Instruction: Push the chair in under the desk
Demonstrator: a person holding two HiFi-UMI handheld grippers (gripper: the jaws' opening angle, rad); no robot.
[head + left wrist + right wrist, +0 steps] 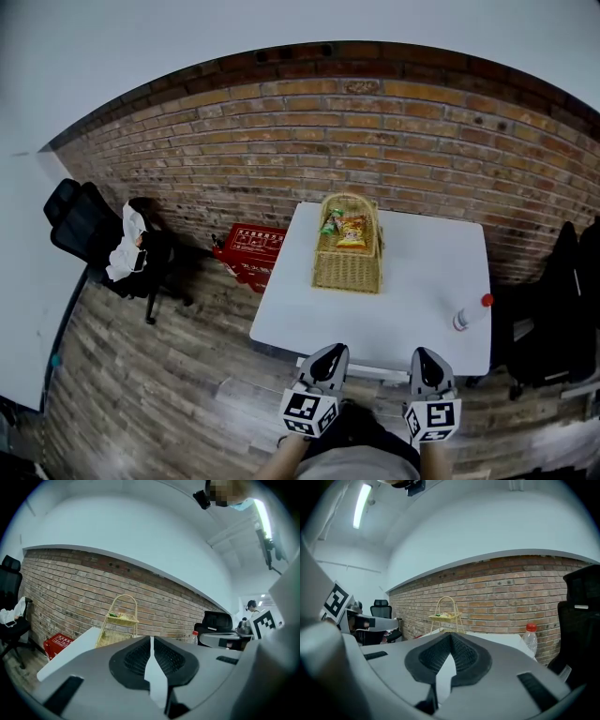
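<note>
Plainly, both tools are shut and empty: the left tool (pixel 330 352) and right tool (pixel 427 358) hover side by side at the near edge of the white surface (pixel 394 319). A dark shape (pixel 361 422) just below them may be a chair already tucked in; I cannot tell. If not, the next move is to reach a chair. The left chair (pixel 89 230), black and cloth-draped, stands by the wall; the right chair (pixel 553 305), also black, stands just beside the surface.
</note>
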